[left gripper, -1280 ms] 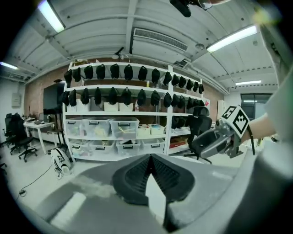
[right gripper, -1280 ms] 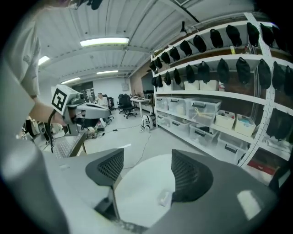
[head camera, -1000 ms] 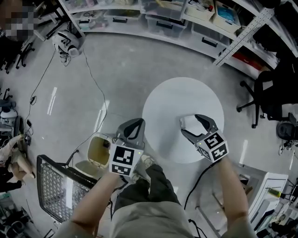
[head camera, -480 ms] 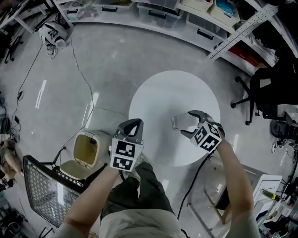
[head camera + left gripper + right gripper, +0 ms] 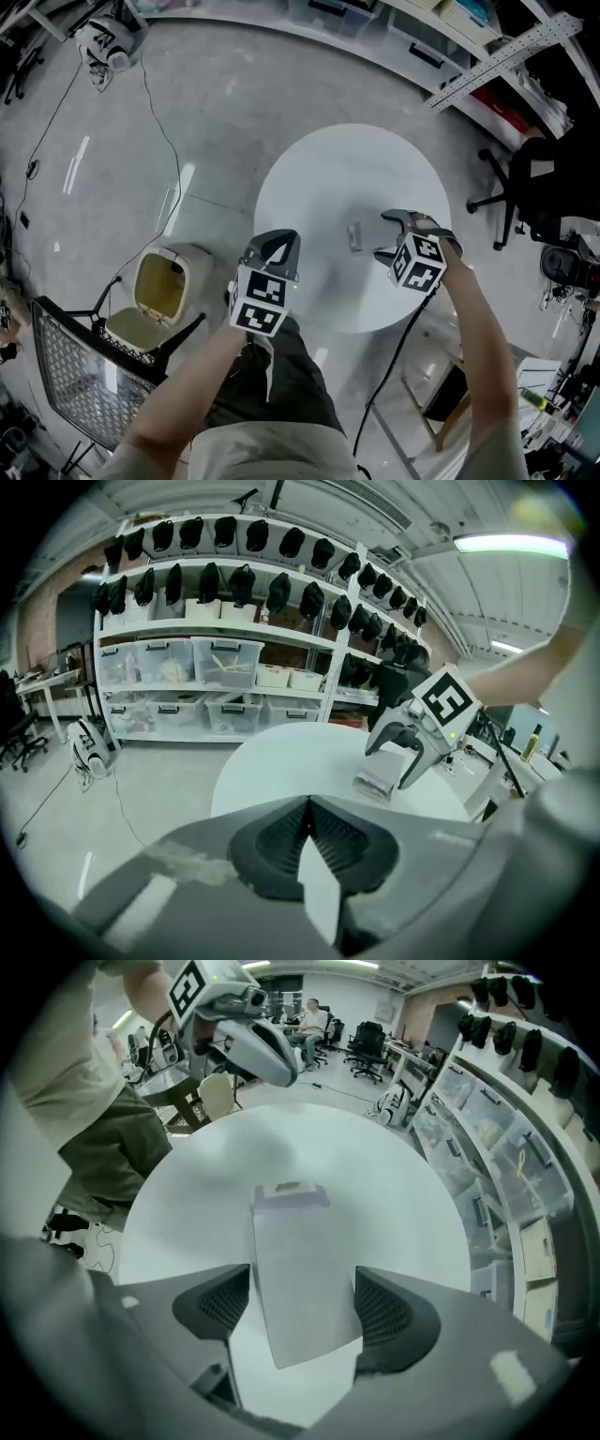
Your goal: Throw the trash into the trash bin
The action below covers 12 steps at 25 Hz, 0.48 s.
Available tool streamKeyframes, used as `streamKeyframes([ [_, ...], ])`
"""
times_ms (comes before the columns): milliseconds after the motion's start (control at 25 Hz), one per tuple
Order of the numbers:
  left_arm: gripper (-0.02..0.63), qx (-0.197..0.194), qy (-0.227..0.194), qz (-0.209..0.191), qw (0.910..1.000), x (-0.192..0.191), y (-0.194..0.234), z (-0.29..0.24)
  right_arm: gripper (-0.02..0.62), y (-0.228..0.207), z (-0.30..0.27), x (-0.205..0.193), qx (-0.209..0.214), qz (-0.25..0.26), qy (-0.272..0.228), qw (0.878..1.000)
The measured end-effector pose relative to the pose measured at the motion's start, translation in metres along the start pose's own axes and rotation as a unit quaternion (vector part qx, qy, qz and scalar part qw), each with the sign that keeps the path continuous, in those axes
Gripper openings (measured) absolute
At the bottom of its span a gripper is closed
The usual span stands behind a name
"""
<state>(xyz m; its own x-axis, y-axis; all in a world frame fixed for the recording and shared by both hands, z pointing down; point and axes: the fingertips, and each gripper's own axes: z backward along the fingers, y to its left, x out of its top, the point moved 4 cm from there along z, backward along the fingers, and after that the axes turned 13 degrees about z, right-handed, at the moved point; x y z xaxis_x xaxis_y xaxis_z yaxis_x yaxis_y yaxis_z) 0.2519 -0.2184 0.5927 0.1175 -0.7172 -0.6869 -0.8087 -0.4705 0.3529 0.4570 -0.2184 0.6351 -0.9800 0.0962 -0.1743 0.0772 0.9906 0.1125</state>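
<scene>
**Head view:** Holds the right gripper over the near part of the round white table, jaws clamped on a small pale carton low at the tabletop. Carries the left gripper at the table's left rim, jaws pressed together. Places the open cream trash bin on the floor to the left, well apart from the carton.

**Left gripper view:** Shows the left gripper with its dark ribbed jaws shut tight in the foreground. Beyond, catches the right gripper pointing steeply down with the carton between its jaws at the table. Cannot tell whether carton and tabletop touch. Backs the scene with shelves of clear storage boxes.

**Right gripper view:** Looks down the right gripper along the carton, both sides pressed by the ribbed pads, with the white table beneath. Finds the left gripper at upper left, above the table's far edge.
</scene>
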Motion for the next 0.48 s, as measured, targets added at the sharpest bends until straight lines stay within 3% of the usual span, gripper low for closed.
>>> streamKeyframes([
  [480, 0.003, 0.004, 0.012, 0.009, 0.9999, -0.010, 0.007, 0.003, 0.376, -0.015, -0.012, 0.002, 0.034, 0.083, 0.048, 0.995],
])
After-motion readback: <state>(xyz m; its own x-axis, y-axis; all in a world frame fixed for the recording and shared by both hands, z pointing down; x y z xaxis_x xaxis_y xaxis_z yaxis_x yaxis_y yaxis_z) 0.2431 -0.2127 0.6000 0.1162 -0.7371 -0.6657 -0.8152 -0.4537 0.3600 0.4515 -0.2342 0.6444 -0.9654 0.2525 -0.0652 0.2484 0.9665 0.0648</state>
